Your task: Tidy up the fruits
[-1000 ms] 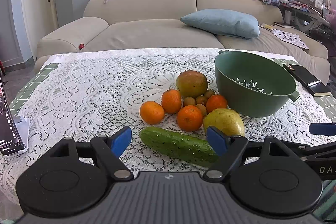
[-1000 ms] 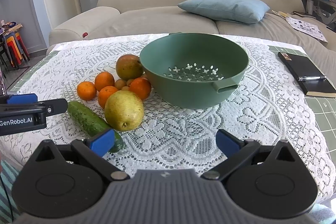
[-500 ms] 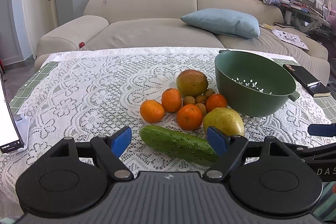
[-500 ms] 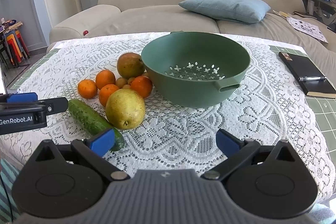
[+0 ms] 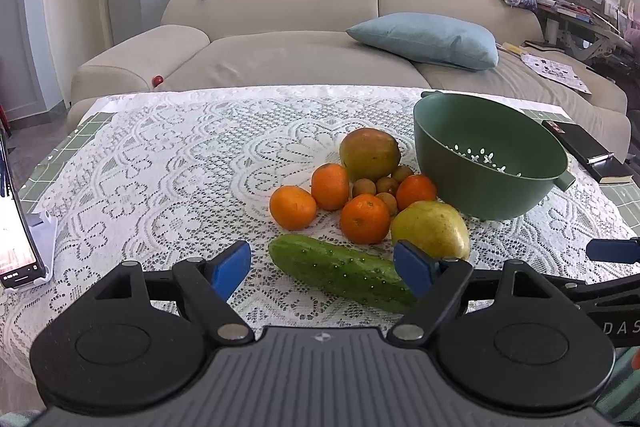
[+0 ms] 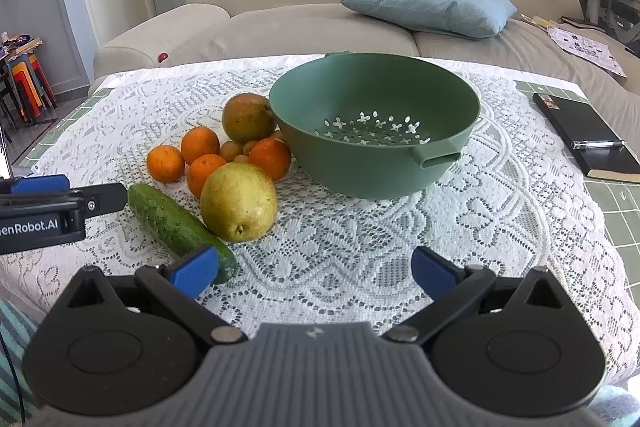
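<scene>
Two grippers, the left gripper (image 5: 322, 269) and the right gripper (image 6: 314, 271), hang with jaws spread wide and hold nothing. The cucumber (image 5: 340, 273) lies near on the bench (image 5: 160, 167), beside the pear (image 5: 430, 229). Four oranges (image 5: 365, 218) and the mango (image 5: 370, 154) sit left of the green colander (image 6: 374, 125).

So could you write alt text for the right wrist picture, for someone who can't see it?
An open right gripper hovers over a lace tablecloth, facing an empty green colander. Left of it lie a pear, cucumber, mango and four oranges.
</scene>
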`<move>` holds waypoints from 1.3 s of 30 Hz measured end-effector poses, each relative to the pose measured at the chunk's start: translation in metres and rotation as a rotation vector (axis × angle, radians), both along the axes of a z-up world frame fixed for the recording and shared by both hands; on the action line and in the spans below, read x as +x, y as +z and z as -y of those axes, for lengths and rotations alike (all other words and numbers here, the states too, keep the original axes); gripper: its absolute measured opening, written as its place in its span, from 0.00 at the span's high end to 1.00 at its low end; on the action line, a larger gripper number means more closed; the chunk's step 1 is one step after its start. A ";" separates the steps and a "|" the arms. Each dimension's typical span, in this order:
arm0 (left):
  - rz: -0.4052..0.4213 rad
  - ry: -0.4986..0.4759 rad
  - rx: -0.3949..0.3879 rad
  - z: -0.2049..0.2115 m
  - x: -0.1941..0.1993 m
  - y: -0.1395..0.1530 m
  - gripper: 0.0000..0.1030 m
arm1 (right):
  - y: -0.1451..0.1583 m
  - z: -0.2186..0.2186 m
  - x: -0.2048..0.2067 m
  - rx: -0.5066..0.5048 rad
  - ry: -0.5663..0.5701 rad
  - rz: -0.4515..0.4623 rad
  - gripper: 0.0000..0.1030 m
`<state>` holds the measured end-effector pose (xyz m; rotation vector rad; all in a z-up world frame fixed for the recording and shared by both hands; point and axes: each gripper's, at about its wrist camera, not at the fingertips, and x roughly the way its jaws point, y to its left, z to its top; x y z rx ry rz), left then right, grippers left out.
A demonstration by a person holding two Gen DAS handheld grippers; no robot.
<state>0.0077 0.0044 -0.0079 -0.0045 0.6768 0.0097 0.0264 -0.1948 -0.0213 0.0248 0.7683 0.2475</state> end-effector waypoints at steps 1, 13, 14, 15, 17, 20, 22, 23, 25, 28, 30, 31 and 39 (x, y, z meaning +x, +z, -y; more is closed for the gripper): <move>-0.001 0.000 0.000 -0.001 0.000 0.000 0.08 | -0.001 0.000 0.000 0.000 0.000 -0.003 0.04; 0.011 -0.023 -0.043 -0.011 0.007 -0.004 0.17 | -0.001 -0.001 0.011 0.071 0.038 0.044 0.04; 0.010 -0.021 -0.039 -0.012 0.008 -0.003 0.17 | -0.001 -0.002 0.012 0.080 0.053 0.054 0.04; 0.008 -0.023 -0.041 -0.012 0.008 -0.003 0.17 | -0.001 -0.003 0.014 0.086 0.063 0.062 0.04; 0.010 -0.030 -0.059 -0.014 0.009 -0.002 0.18 | -0.001 -0.007 0.017 0.094 0.076 0.072 0.04; 0.012 -0.023 -0.076 -0.018 0.012 -0.002 0.18 | -0.001 -0.012 0.021 0.094 0.094 0.089 0.08; 0.006 -0.028 -0.087 -0.020 0.014 -0.003 0.18 | -0.002 -0.015 0.023 0.096 0.105 0.096 0.09; 0.001 -0.031 -0.095 -0.021 0.016 -0.004 0.20 | -0.003 -0.017 0.024 0.094 0.108 0.092 0.09; -0.001 -0.018 -0.111 -0.024 0.018 -0.006 0.24 | -0.004 -0.022 0.028 0.094 0.127 0.080 0.10; -0.017 -0.012 -0.145 -0.029 0.022 -0.010 0.33 | -0.006 -0.026 0.034 0.093 0.142 0.057 0.13; -0.022 -0.010 -0.164 -0.033 0.023 -0.013 0.36 | -0.008 -0.026 0.038 0.114 0.143 0.044 0.14; -0.023 -0.011 -0.163 -0.034 0.024 -0.013 0.36 | -0.009 -0.026 0.040 0.126 0.145 0.037 0.14; -0.026 -0.013 -0.166 -0.037 0.034 -0.021 0.35 | -0.016 -0.033 0.054 0.152 0.148 -0.001 0.30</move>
